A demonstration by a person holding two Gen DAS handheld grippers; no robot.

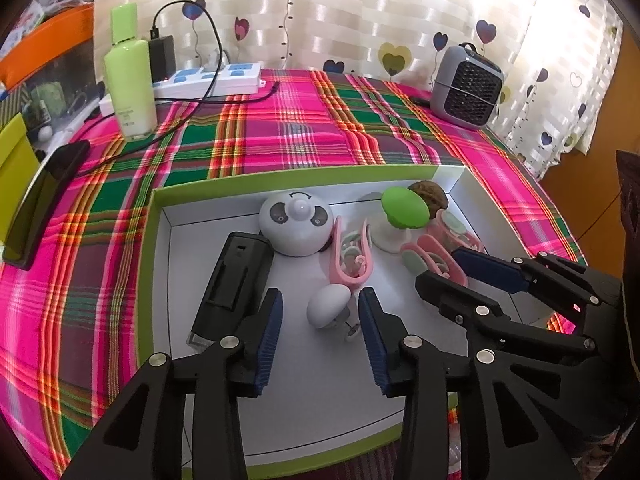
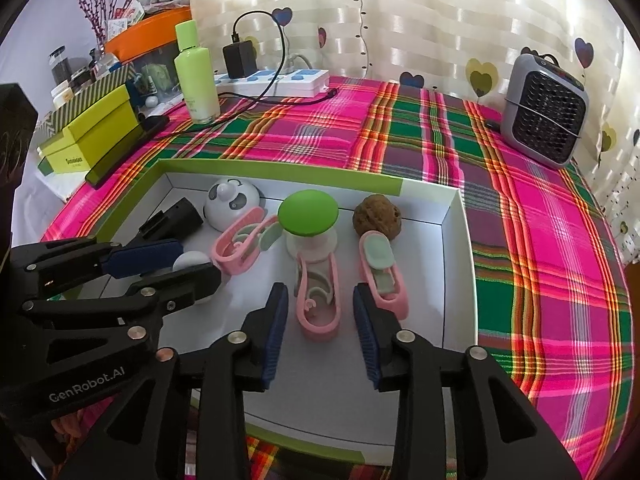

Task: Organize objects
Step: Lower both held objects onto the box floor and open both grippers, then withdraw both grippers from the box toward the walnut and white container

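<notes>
Home setting, likely a bedroom or living room. Plaid cloth [image 2: 400, 140] over table, heart-print curtain [image 2: 420, 20] behind. Power strip [image 2: 280, 80], lotion bottle [image 2: 196, 76], small fan [image 2: 544, 112], cluttered shelf [image 2: 100, 64] alongside.

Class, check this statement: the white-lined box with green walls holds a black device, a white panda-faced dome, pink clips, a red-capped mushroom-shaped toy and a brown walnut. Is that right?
Not quite. The mushroom-shaped toy's cap is green, not red, as the right wrist view shows. The rest stands: the box holds the black device, the white panda-faced dome, the pink clips and the brown walnut.
</notes>
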